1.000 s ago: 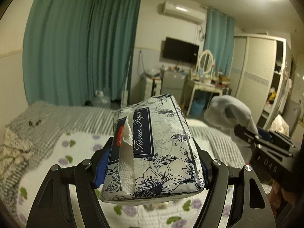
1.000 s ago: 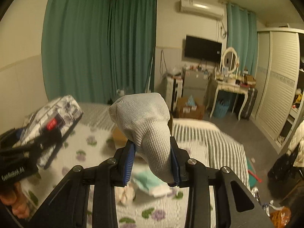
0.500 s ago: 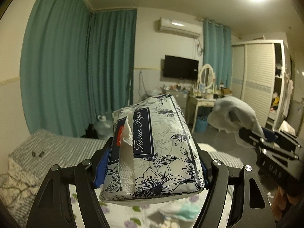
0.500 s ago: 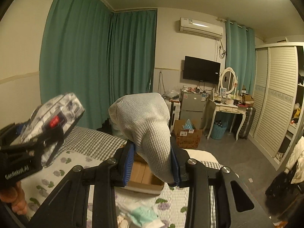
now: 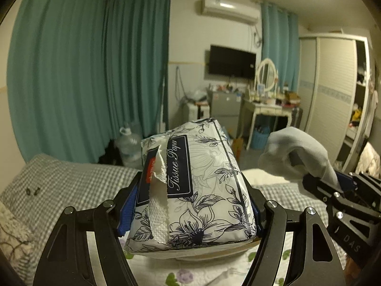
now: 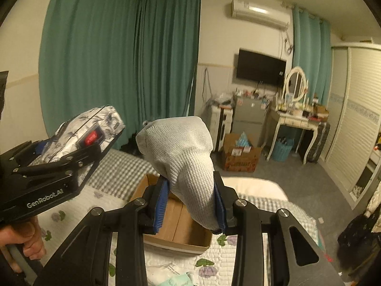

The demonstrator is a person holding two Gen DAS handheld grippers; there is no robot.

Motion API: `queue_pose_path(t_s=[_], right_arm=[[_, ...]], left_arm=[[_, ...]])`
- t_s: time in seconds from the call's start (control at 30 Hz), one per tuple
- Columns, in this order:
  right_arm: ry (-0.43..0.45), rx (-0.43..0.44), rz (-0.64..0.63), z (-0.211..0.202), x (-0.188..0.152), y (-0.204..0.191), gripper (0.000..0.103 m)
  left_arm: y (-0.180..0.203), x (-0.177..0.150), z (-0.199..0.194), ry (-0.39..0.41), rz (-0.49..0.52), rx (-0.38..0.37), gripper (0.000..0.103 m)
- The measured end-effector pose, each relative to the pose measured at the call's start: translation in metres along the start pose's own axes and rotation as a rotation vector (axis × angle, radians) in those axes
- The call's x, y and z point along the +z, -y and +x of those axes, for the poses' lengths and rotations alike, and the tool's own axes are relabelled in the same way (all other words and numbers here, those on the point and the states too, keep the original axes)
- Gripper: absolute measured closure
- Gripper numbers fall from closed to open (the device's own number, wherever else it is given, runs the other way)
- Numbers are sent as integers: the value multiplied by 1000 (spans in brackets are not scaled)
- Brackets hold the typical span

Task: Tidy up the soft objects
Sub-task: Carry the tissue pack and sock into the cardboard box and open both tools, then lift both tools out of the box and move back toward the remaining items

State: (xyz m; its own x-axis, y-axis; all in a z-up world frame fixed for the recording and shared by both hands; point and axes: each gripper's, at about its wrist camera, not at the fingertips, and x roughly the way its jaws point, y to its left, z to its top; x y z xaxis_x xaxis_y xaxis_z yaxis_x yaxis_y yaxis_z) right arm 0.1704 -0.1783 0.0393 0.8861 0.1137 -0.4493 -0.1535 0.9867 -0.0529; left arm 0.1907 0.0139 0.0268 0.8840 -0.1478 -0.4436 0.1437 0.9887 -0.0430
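My left gripper (image 5: 190, 211) is shut on a white tissue paper pack (image 5: 193, 190) with a dark floral print, held above the bed. The pack also shows at the left of the right wrist view (image 6: 88, 133). My right gripper (image 6: 190, 205) is shut on a grey knitted glove (image 6: 185, 152), held over an open cardboard box (image 6: 176, 228) that sits on the flowered quilt. The glove also shows at the right of the left wrist view (image 5: 297, 157). The box interior looks bare where visible.
The bed has a flowered quilt (image 6: 71, 217) and a grey checked cover (image 5: 71, 181). A light green item (image 6: 178, 281) lies on the quilt near me. Teal curtains, a water jug (image 5: 128, 147), a dressing table (image 6: 297, 119), another cardboard box (image 6: 240, 157) and a wardrobe stand behind.
Both grippers have tilted down after pointing higher at the room; the cardboard box now lies right under the glove. Both still hold their items.
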Motion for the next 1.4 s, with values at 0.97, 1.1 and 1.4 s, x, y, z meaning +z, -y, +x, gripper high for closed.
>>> queue_pose_path(t_s=[0.97,1.1,1.4], right_arm=[[-310,18,50,195,-111,38,52],[-263,12,57,174,-96,40,40],[-163,-30,56,104,-61,36,35]], left_arm=[[34,-70,164,-329,21,8,23],[27,-58,149,-278,-12,20,23],[11,-21,92,-168,-58,48,10]])
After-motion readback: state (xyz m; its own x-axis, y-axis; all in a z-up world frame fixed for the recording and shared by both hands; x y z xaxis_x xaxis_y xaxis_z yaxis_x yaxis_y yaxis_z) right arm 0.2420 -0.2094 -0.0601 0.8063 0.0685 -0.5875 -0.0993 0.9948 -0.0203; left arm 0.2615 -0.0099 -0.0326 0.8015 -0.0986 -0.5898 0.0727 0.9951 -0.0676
